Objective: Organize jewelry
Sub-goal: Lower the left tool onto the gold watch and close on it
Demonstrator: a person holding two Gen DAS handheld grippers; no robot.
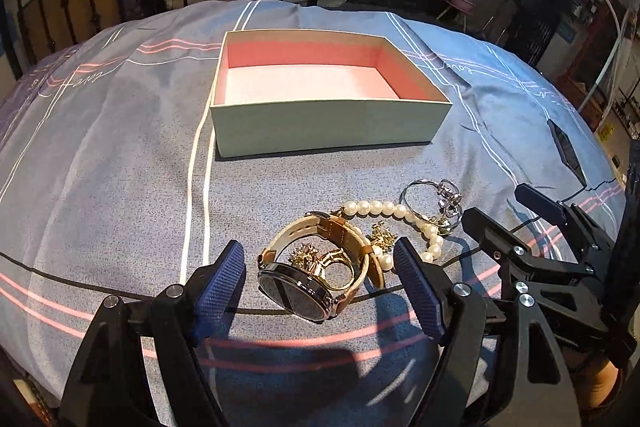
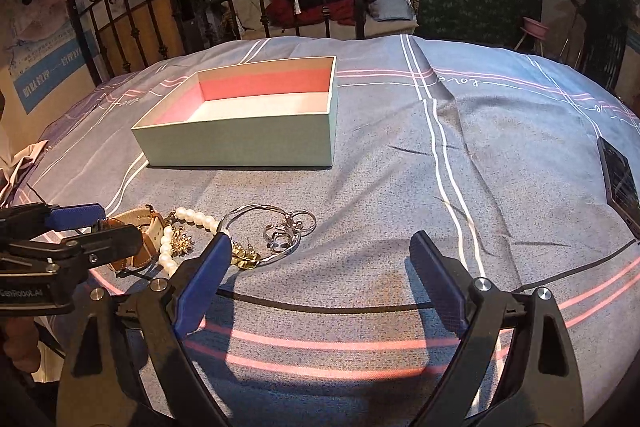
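Note:
An open pale-green box (image 1: 320,125) with a pink lining stands empty on the bed; it also shows in the right wrist view (image 2: 240,143). In front of it lies a pile of jewelry: a watch (image 1: 308,287) with a tan strap, a pearl bracelet (image 1: 400,213), gold rings (image 1: 332,263) inside the strap loop, and a silver bangle (image 1: 436,195). My left gripper (image 1: 320,267) is open with its fingers on either side of the watch. My right gripper (image 2: 320,255) is open and empty, just right of the pile, its left finger beside the silver bangle (image 2: 268,231).
A grey-blue striped bedsheet (image 1: 120,187) covers the bed. A dark phone (image 2: 620,183) lies at the right. A black metal bed frame (image 2: 200,7) stands behind the box. The right gripper's body (image 1: 540,247) shows at the right of the left wrist view.

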